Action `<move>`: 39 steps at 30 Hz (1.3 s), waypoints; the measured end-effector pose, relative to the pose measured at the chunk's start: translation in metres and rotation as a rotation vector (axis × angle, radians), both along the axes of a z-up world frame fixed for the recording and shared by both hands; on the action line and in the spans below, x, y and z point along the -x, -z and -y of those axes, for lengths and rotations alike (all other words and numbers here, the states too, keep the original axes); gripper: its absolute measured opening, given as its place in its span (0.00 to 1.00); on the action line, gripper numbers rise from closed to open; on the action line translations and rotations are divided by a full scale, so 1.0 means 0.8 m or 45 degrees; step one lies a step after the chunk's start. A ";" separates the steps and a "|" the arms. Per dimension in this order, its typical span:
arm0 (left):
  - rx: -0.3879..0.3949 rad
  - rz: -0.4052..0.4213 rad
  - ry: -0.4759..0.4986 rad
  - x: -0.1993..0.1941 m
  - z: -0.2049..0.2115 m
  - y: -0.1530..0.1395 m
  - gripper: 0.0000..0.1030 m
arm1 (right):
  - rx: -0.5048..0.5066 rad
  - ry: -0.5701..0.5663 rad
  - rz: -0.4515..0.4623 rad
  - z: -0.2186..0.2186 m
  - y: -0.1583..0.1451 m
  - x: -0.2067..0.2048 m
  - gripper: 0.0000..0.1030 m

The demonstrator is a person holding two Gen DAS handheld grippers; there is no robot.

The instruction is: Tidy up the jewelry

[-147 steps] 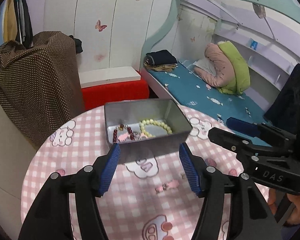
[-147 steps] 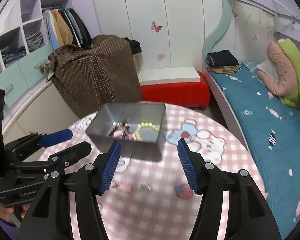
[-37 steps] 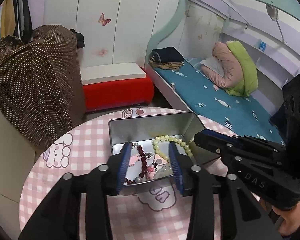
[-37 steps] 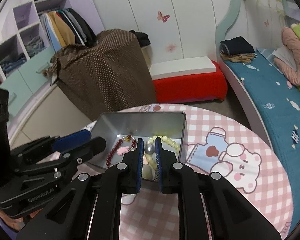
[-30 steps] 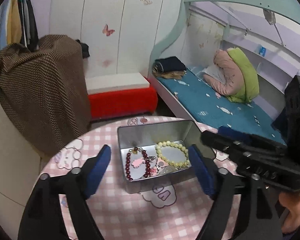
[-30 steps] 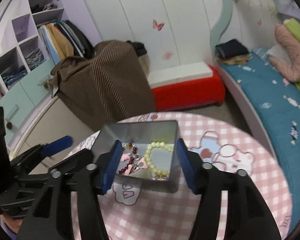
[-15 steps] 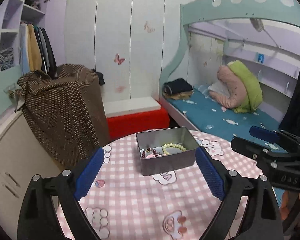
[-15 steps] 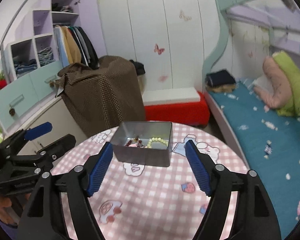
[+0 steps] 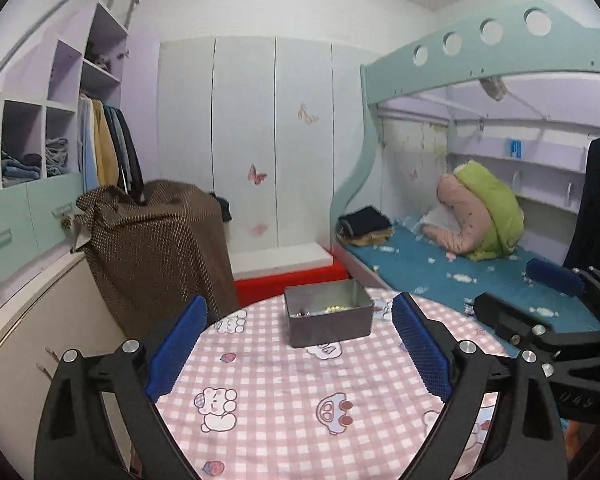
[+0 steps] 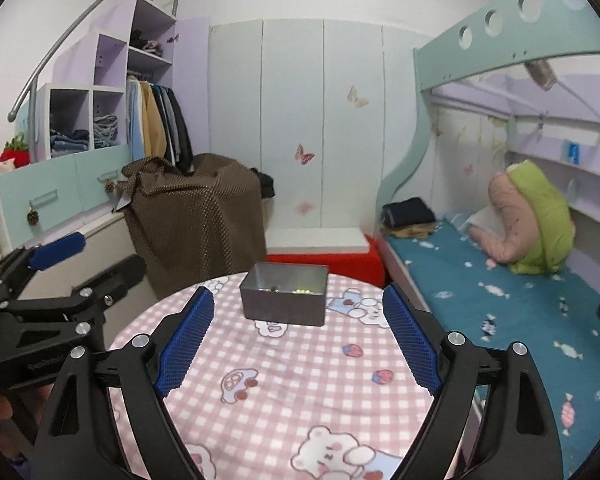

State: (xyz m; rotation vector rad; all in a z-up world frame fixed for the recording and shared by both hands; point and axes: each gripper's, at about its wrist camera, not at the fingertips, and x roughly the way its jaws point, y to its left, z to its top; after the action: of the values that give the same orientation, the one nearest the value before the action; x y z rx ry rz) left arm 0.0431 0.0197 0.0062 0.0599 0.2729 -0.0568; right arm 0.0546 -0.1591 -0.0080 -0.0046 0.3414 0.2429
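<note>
Jewelry (image 9: pixel 334 309) lies in the bottom of the tin (image 9: pixel 327 322), which stands at about twelve o'clock on the round table (image 9: pixel 300 408), towards its far edge. Only a string of pale yellow-green beads and a darker bit beside it show over the rim; anything else in there is too small to tell.

Beads on a string should be light and limp, sagging and sliding from a pinch, so they are best nipped across the strand, not on one round bead, which looks smooth and apt to slip. Small pieces would need the pad tips and little force. The tin looks thin, stiff and light, likely to skate on the checked cloth if nudged; its rim wall is the place to hold it.

Left gripper (image 9: pixel 300 346) is spread wide and empty, hanging well back from the tin. Right gripper (image 10: pixel 298 338) is likewise back at six o'clock of the tin, its jaws opening with nothing between them.
</note>
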 end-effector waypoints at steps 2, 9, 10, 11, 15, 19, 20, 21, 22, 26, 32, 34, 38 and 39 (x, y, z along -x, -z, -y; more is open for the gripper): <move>-0.001 0.044 -0.010 0.017 0.002 -0.004 0.88 | -0.004 0.003 0.014 0.002 -0.003 0.016 0.82; -0.013 0.148 -0.044 0.066 0.013 -0.007 0.88 | 0.008 0.069 0.096 0.007 -0.015 0.061 0.84; -0.009 0.154 -0.043 0.069 0.013 -0.007 0.88 | 0.008 0.074 0.100 0.008 -0.015 0.064 0.84; -0.003 0.157 -0.040 0.073 0.013 -0.006 0.88 | 0.007 0.080 0.104 0.009 -0.016 0.069 0.84; 0.019 0.167 -0.028 0.079 0.011 -0.007 0.88 | -0.002 0.086 0.115 0.010 -0.016 0.077 0.84; 0.011 0.172 -0.026 0.082 0.012 -0.006 0.88 | -0.001 0.093 0.118 0.010 -0.017 0.077 0.84; 0.010 0.175 -0.028 0.083 0.013 -0.006 0.88 | -0.003 0.092 0.116 0.010 -0.017 0.077 0.84; 0.009 0.177 -0.030 0.084 0.013 -0.005 0.88 | -0.002 0.091 0.114 0.009 -0.017 0.077 0.84; 0.008 0.177 -0.030 0.083 0.013 -0.005 0.88 | -0.002 0.092 0.112 0.009 -0.015 0.079 0.85; 0.001 0.182 -0.036 0.083 0.014 -0.007 0.88 | 0.003 0.092 0.109 0.009 -0.015 0.079 0.85; -0.003 0.184 -0.039 0.084 0.014 -0.006 0.88 | 0.004 0.091 0.107 0.008 -0.015 0.080 0.85; -0.003 0.183 -0.040 0.085 0.013 -0.006 0.88 | 0.004 0.091 0.107 0.008 -0.015 0.080 0.85; -0.003 0.183 -0.039 0.085 0.013 -0.006 0.88 | 0.005 0.092 0.106 0.008 -0.015 0.081 0.85; -0.004 0.183 -0.039 0.085 0.013 -0.006 0.88 | 0.005 0.092 0.105 0.008 -0.015 0.080 0.85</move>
State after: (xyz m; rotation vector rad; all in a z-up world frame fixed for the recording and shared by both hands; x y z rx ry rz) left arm -0.0250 0.0093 0.0111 0.0623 0.1302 -0.0212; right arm -0.0097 -0.1656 0.0037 -0.0060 0.2595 0.1702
